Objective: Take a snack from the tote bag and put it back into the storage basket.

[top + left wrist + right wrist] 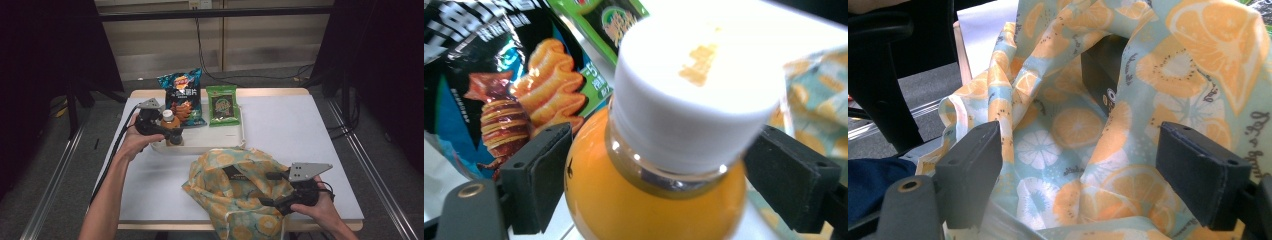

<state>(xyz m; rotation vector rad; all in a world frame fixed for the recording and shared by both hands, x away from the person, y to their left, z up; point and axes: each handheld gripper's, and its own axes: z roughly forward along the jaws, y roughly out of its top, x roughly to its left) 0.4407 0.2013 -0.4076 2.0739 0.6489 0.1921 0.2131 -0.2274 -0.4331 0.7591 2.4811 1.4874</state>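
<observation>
An orange drink bottle [172, 131] with a white cap [694, 85] stands at the near left corner of a white tray [220, 145]. My left gripper [170, 134] reaches in from the left, and its black pads [541, 175] stand on either side of the bottle's shoulder, spread wide. I see no firm squeeze on it. My right gripper [265, 189] is at the right side of a cloth bag [230, 195] printed with orange slices. Its jaws are open, facing the bag's mouth [1068, 145], and the bag's rim lies beside one pad [970, 170]. A dark box [1105, 75] sits inside the bag.
A dark blue chips bag [182, 97] and a green snack packet [222, 105] lie at the far end of the tray. The white table [290, 135] has bare room to the right. Cables trail on the floor behind the table.
</observation>
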